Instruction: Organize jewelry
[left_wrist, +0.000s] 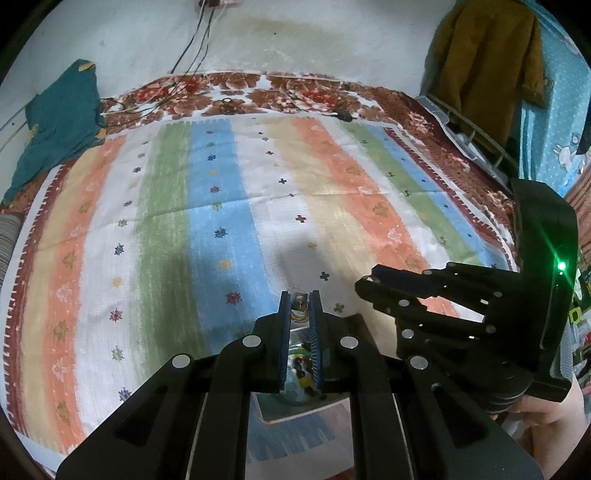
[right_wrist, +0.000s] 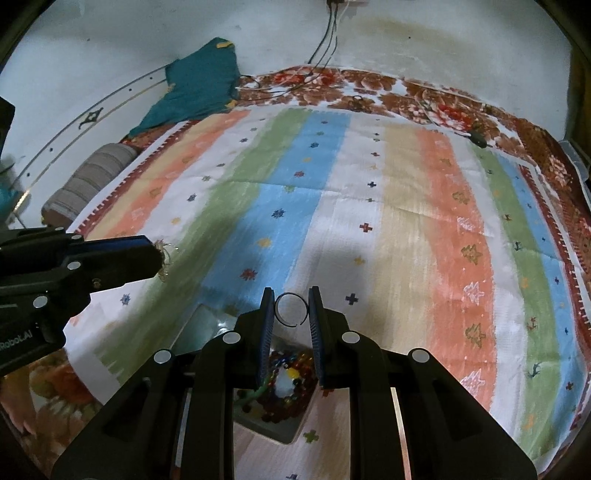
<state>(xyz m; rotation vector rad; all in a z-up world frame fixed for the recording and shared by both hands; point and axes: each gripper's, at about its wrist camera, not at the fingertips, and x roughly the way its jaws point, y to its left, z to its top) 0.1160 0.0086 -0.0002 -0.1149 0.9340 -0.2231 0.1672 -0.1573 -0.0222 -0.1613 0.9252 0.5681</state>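
The bedspread is woven cloth, matt and slightly coarse, with stripes that look brushed on and faint fold creases; the flowered blanket under it at the far edge is a softer printed cloth. The teal garment against the wall is plain matt fabric, and the bolster is ribbed cloth. Both grippers are matt black plastic with shiny round metal pins; the right gripper has ridged blue pads and pinches a thin, glossy metal ring. The left gripper pinches a small glinting trinket, material unclear. The tray below looks smooth and reflective, and the beads in it are glossy.
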